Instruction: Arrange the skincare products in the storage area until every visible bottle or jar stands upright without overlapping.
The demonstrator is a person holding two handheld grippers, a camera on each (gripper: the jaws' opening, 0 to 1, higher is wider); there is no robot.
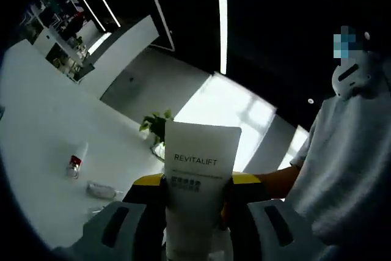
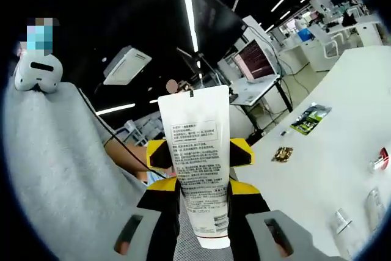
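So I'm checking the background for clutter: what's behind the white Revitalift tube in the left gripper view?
Behind the white Revitalift tube, a leafy green plant and a bright window show. The tube hides the plant's pot.

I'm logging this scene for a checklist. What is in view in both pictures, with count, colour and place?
tube: one, white, printed REVITALIFT, clamped between both grippers, also in the right gripper view
table: one, white, left of the left gripper view
small bottle: one, clear with red band, on the table
flat packet: one, pale, on the table beside the small bottle
plant: one, green, at the table's far edge
sachet: one, green and black, on the table in the right gripper view
small packet: one, brownish, near the sachet
monitor: one, lit, behind
person: one, grey shirt
left gripper: shut on the tube
right gripper: shut on the tube
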